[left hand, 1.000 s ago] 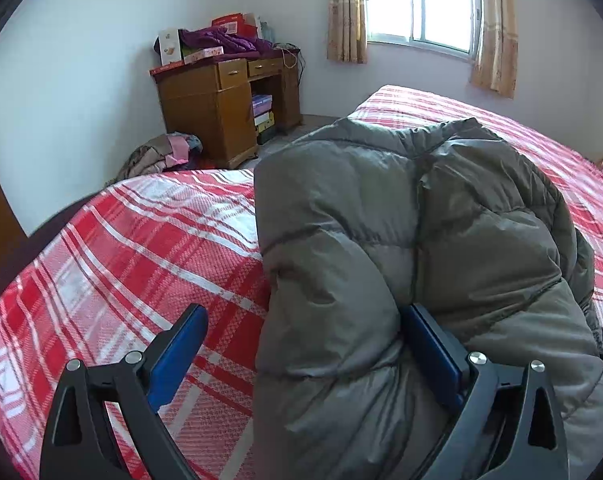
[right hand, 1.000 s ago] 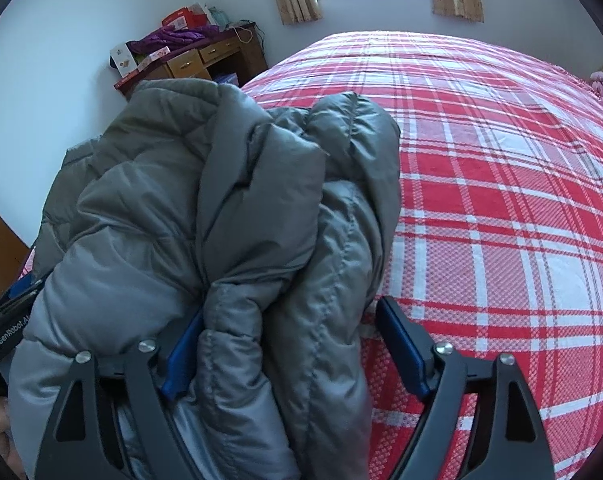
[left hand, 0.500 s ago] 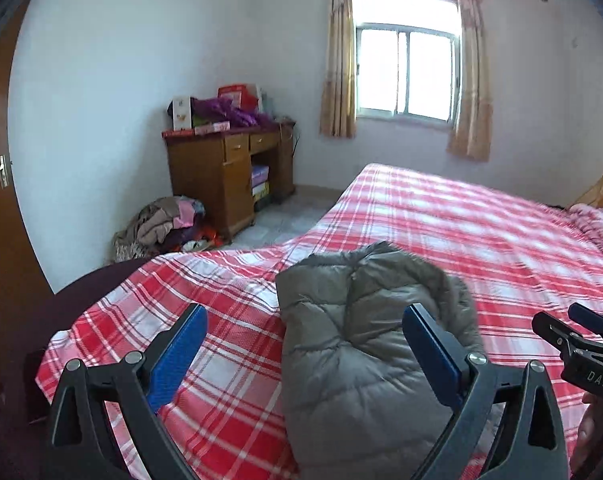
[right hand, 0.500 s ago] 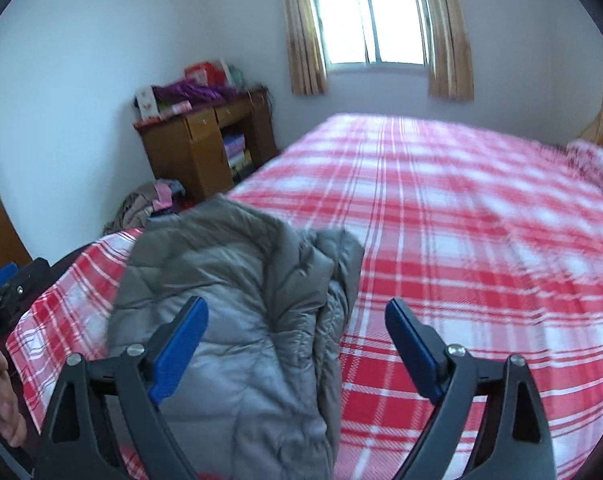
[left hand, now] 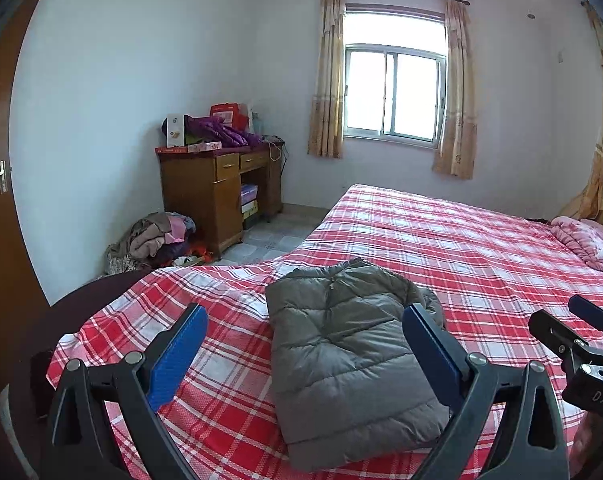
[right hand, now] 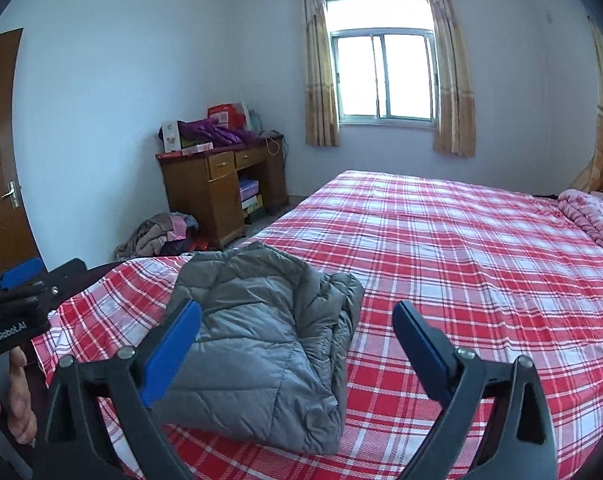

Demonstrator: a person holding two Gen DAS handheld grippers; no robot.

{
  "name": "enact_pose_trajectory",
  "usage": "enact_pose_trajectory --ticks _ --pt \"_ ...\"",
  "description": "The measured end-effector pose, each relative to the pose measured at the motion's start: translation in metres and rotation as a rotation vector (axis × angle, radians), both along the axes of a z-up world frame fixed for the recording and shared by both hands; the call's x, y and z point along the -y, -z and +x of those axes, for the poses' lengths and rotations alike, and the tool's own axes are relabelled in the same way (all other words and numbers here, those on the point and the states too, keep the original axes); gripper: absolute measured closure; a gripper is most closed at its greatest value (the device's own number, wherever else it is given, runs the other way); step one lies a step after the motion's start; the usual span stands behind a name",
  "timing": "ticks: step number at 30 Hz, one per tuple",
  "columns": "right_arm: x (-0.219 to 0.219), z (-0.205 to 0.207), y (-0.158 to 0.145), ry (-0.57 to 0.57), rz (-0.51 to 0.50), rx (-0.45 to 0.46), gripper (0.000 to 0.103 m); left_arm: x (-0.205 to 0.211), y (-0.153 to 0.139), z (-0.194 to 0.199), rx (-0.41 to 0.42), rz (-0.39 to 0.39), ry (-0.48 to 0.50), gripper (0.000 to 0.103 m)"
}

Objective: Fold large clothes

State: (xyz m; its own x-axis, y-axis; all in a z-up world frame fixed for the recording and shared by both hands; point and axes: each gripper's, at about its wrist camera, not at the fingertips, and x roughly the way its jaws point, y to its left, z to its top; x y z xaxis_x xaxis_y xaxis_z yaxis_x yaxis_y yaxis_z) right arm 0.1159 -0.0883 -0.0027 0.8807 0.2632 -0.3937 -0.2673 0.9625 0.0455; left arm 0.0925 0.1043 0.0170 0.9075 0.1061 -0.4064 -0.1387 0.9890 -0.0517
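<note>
jacket point(left hand: 349, 364) | folded, on bed point(left hand: 461, 248) | desk point(left hand: 217, 196) cubby: boxes point(left hand: 248, 199)

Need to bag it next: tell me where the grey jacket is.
The grey jacket lies folded on the red checked bed, near its foot corner, towards the wooden desk.

**Folded jacket lying at the near corner of the bed**

The jacket point(left hand: 349, 364) is lying on the bed point(left hand: 481, 248) in the lower centre of the frame, near the bed's left edge. A bench point(left hand: 217, 196) is standing against the wall at centre left, behind the jacket, with boxes and clothing sitting on top of it. A clothes pile point(left hand: 153, 240) is lying on the floor left of the bench. A window point(left hand: 393, 92) is sitting in the far wall, upper centre. A blanket point(left hand: 585, 240) is resting on the bed at the right edge.
</note>
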Motion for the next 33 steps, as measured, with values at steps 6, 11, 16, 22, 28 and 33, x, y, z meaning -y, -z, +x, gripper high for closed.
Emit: enact_pose_trajectory --ticks 6,11,16,22,28,33 --pt "-0.006 -0.004 0.001 -0.010 -0.010 0.004 0.004 0.000 0.000 0.000 0.000 -0.003 -0.004 0.005" --pt "-0.009 -0.007 0.001 -0.016 -0.017 0.005 0.004 -0.001 0.002 0.001 -0.005 -0.004 -0.004 0.005" --pt "-0.011 -0.010 -0.001 -0.022 -0.012 0.012 0.004 0.000 0.002 0.001 -0.005 -0.005 -0.005 0.005" --pt "-0.013 -0.012 0.000 -0.026 -0.010 0.007 0.004 0.000 0.004 0.001 -0.008 -0.003 -0.007 0.005" --pt "-0.013 -0.012 0.000 -0.029 -0.007 0.005 0.003 0.000 0.004 0.001 -0.008 -0.002 -0.008 0.005" --pt "-0.013 -0.013 0.000 -0.029 -0.008 0.005 0.003 0.000 0.004 0.002 -0.007 -0.002 -0.008 0.005"
